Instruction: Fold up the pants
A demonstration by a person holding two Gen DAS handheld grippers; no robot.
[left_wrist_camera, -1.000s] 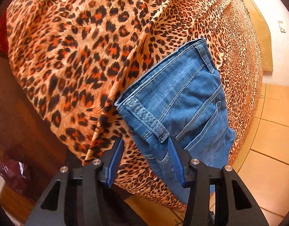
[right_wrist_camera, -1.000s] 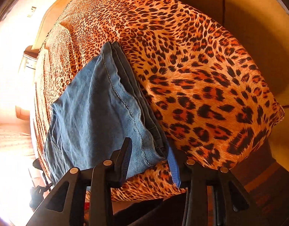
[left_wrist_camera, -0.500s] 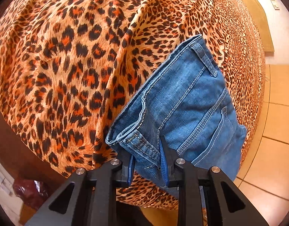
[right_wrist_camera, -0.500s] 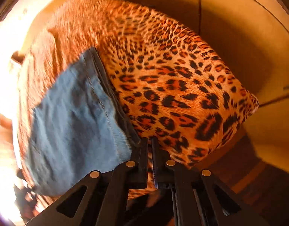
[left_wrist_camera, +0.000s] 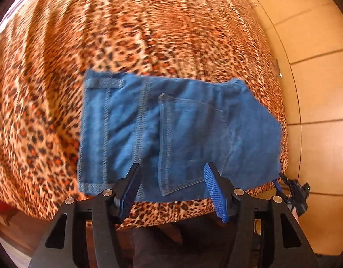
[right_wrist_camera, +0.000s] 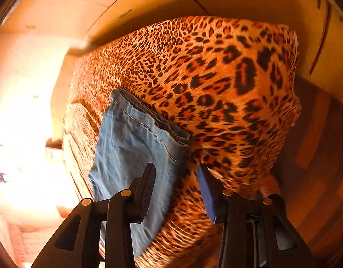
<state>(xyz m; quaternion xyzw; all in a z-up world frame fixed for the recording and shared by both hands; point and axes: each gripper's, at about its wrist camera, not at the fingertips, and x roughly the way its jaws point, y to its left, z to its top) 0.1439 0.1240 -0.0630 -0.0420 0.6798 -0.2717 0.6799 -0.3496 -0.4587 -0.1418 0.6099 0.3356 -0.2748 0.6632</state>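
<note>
Hanging over the near edge of the bed (left_wrist_camera: 48,102), the left hand-held gripper (left_wrist_camera: 171,187) has its two fingers spread wide and holds nothing. Right past its tips lie the folded pants (left_wrist_camera: 171,131), flat on the leopard cover, with the long side running left to right. The right hand-held gripper (right_wrist_camera: 175,189) is spread wide too and is also empty. From there the pants (right_wrist_camera: 131,147) lie just ahead and to the left, stretching away to the far side. Both hands are close, so either could likely reach the pants first.
</note>
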